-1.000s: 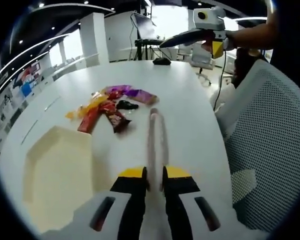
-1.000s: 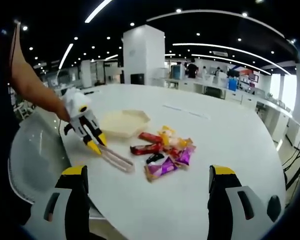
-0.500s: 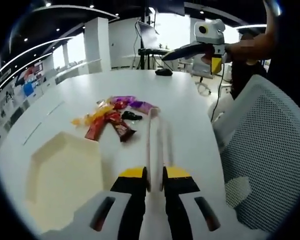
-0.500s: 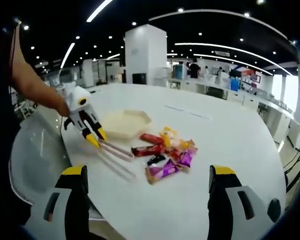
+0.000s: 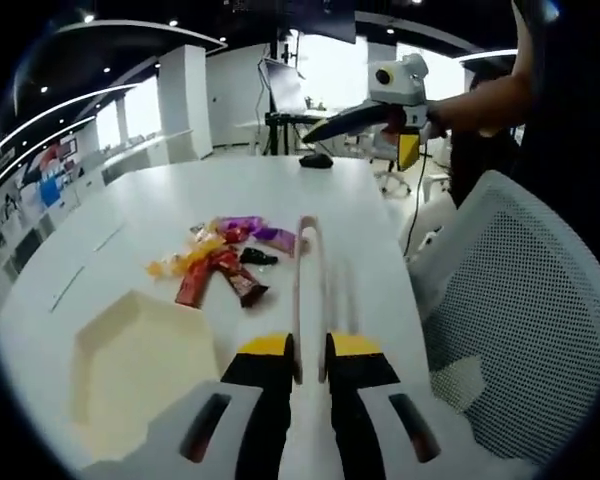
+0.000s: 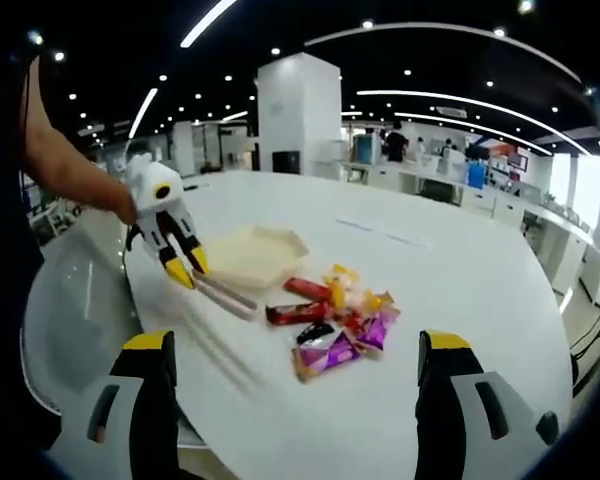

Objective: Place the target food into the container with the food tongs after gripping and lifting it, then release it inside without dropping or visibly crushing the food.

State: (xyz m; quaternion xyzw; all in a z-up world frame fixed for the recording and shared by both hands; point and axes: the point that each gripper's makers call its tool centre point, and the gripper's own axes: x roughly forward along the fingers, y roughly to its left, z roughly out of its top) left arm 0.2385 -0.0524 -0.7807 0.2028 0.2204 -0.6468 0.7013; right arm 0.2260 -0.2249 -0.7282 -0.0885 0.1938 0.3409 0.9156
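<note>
Tongs (image 5: 307, 290) sit clamped by their handle end between the nearly closed jaws of the left gripper (image 5: 308, 352), with the 2 pale arms reaching forward above the white table (image 5: 130, 210) toward the snack pile (image 5: 225, 258). In the right gripper view the left gripper (image 6: 177, 270) holds the tongs (image 6: 223, 294) clear of the tabletop, their shadow on the surface below, tips near but apart from the wrapped snacks (image 6: 333, 318).

My judgement is that the step in hand is the approach to the food. To do it well, bring the tong tips down on either side of 1 packet at the near edge of the pile, such as the red bar (image 6: 292, 314), not into the heap, so neighbours are not dragged along. Squeeze only enough to hold the wrapper, and lift straight before swinging toward the container.

The right gripper (image 6: 295, 352) hangs wide open with nothing between its jaws, looking down on the table; in the left gripper view it (image 5: 365, 115) is raised well above the far edge.

The cream hexagonal container (image 5: 130, 365) lies on the table beside the pile, close to the left gripper. It (image 6: 252, 253) looks empty, as far as its interior shows. All the snacks still lie outside it on the table, near a mesh chair (image 5: 510, 300)
</note>
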